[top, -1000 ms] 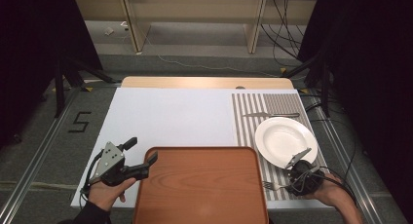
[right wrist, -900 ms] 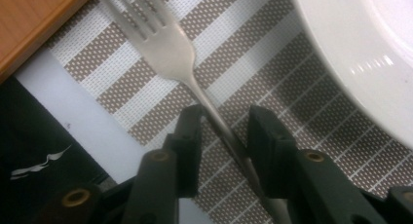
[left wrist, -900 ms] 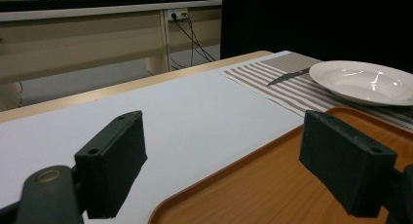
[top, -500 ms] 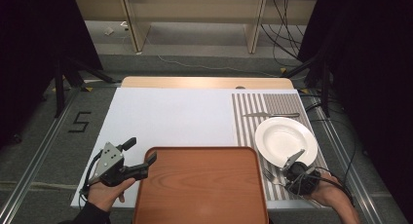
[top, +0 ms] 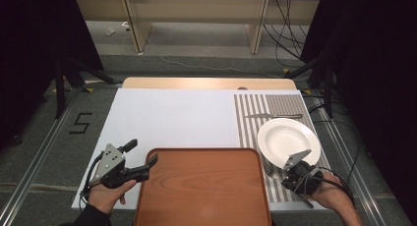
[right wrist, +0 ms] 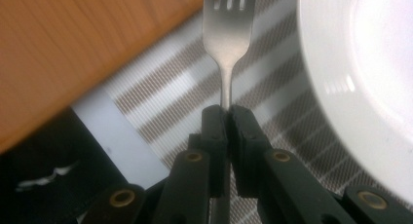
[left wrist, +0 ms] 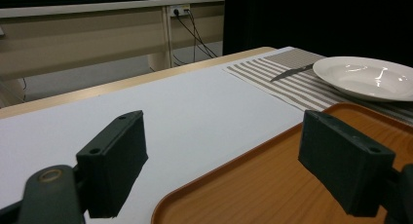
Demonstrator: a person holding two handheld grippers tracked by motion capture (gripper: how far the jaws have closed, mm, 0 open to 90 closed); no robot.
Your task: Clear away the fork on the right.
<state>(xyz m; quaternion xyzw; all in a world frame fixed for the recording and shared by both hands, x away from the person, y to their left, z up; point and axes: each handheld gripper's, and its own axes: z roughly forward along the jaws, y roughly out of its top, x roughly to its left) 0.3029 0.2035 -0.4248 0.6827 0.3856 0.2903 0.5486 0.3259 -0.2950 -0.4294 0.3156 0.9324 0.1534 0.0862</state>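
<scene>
Here the fork (right wrist: 228, 36) is clenched by its handle in the right tongs (right wrist: 227, 118), at lower right of the high view between tray (top: 202, 186) and plate (top: 288, 136), probably for lifting. The left tongs (top: 142, 156) are held released at the tray's corner.

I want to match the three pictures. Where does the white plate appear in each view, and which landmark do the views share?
High view: the white plate lies at right of centre, on the striped mat, just beyond the right gripper.
Left gripper view: upper right, behind the wooden tray.
Right gripper view: along the right edge, beside the fork.
Shared landmark: the striped mat.
</scene>
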